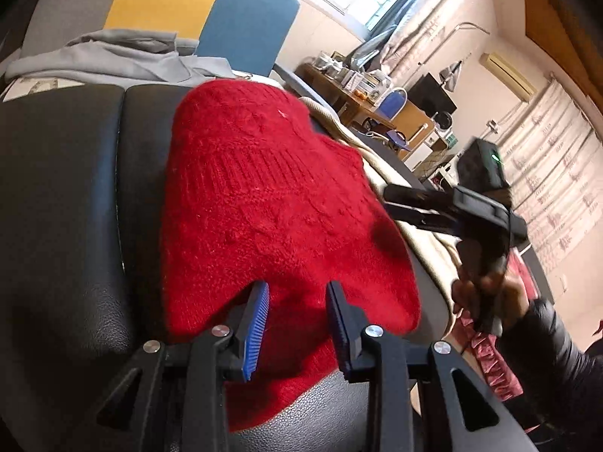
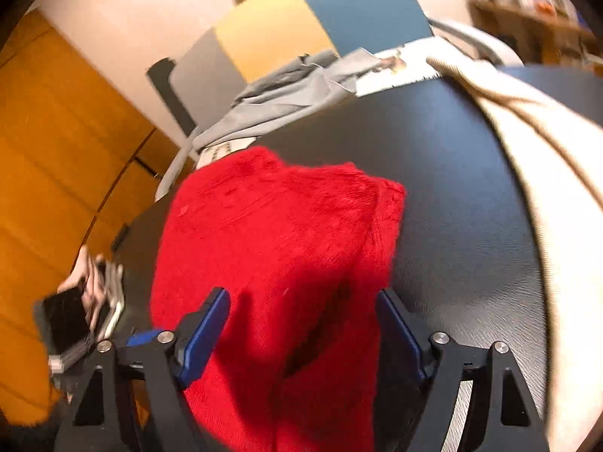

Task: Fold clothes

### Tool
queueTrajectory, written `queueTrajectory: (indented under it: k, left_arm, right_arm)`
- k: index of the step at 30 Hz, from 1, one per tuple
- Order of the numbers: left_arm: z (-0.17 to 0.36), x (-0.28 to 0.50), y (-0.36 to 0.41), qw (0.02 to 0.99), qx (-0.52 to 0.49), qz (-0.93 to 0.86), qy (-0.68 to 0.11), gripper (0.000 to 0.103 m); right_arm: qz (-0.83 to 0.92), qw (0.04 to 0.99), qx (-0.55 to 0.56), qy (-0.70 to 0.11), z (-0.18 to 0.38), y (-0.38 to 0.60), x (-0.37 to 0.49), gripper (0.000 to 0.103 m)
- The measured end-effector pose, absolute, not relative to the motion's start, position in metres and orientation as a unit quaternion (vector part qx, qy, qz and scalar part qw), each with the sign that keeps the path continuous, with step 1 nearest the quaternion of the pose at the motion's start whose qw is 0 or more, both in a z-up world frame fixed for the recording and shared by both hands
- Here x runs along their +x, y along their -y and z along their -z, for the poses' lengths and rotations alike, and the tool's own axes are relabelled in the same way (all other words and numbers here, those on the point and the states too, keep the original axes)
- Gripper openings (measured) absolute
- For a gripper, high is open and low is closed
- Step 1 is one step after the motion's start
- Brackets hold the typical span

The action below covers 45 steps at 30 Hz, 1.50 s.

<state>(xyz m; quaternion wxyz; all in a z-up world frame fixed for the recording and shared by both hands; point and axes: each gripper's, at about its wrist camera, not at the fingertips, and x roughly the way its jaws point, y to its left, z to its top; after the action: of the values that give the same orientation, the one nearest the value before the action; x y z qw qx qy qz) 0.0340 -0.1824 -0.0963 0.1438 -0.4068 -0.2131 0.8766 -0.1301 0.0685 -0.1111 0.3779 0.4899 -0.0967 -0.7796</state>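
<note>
— Well, where's the sweater (image 1: 271, 203) lying?

— On the black table (image 1: 64, 196), bunched into a thick red block. From the left wrist it fills the middle and runs up toward twelve o'clock; a grey garment (image 1: 113, 56) lies past it at eleven, a cream cloth (image 1: 399, 188) at three.

— And the tongs?

— Left gripper (image 1: 297, 324) is spread, its blue pads either side of the near hem, nothing nipped between them. Right gripper (image 2: 303, 333) is spread wider, straddling the near end of the knit. That view is blurred, so I can't swear whether the pads touch the wool.

— How will it handle?

— Soft, fluffy, fairly light, I'd judge. A loose knit like that stretches and sags, so one pinch would let the rest droop. The fuzz should grip the ribbed pads well; slipping isn't my worry, snagging is.

— Where would you hold it?

— At the ribbed band or a doubled edge, where it's firmest, one gripper per corner. Whether it lies folded already or merely heaped, I can't settle from this.
</note>
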Motion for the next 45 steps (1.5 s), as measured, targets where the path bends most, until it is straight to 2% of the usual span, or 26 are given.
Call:
queueTrajectory:
  k: [3, 14, 16, 17, 21, 23, 29, 33, 43, 44, 45]
  left_arm:
    - [0.094, 0.037, 0.183, 0.146, -0.4, -0.878, 0.217, 0.031]
    - [0.085, 0.064, 0.181, 0.164, -0.366, -0.893, 0.206, 0.032]
    - [0.088, 0.065, 0.172, 0.17, -0.377, -0.894, 0.174, 0.032]
    - [0.09, 0.064, 0.167, 0.171, -0.385, -0.894, 0.151, 0.032]
    - [0.102, 0.055, 0.147, 0.172, -0.414, -0.891, 0.073, 0.032]
    - [0.105, 0.052, 0.14, 0.177, -0.422, -0.888, 0.04, 0.032]
    - [0.106, 0.056, 0.121, 0.205, -0.433, -0.876, -0.053, 0.033]
    - [0.098, 0.051, 0.141, 0.213, -0.426, -0.878, 0.037, 0.033]
    - [0.095, 0.053, 0.147, 0.205, -0.4, -0.892, 0.057, 0.034]
    - [0.095, 0.053, 0.147, 0.204, -0.397, -0.893, 0.059, 0.034]
    - [0.095, 0.054, 0.148, 0.203, -0.395, -0.894, 0.061, 0.035]
  right_arm:
    - [0.785, 0.375, 0.482, 0.105, 0.11, -0.064, -0.134, 0.066]
    - [0.76, 0.38, 0.514, 0.115, 0.127, -0.036, -0.133, 0.066]
    - [0.772, 0.377, 0.501, 0.106, 0.119, -0.033, -0.129, 0.044]
    - [0.777, 0.376, 0.494, 0.101, 0.115, -0.031, -0.127, 0.022]
    - [0.803, 0.374, 0.458, 0.082, 0.089, -0.03, -0.12, 0.013]
    - [0.819, 0.372, 0.431, 0.078, 0.07, -0.039, -0.119, 0.012]
    - [0.804, 0.38, 0.442, 0.118, 0.091, -0.07, -0.117, 0.006]
    - [0.794, 0.384, 0.449, 0.145, 0.104, -0.09, -0.116, 0.008]
    - [0.732, 0.446, 0.484, 0.176, 0.12, -0.078, -0.098, 0.01]
    - [0.729, 0.447, 0.487, 0.178, 0.122, -0.075, -0.099, 0.011]
    - [0.726, 0.447, 0.492, 0.176, 0.125, -0.07, -0.1, 0.02]
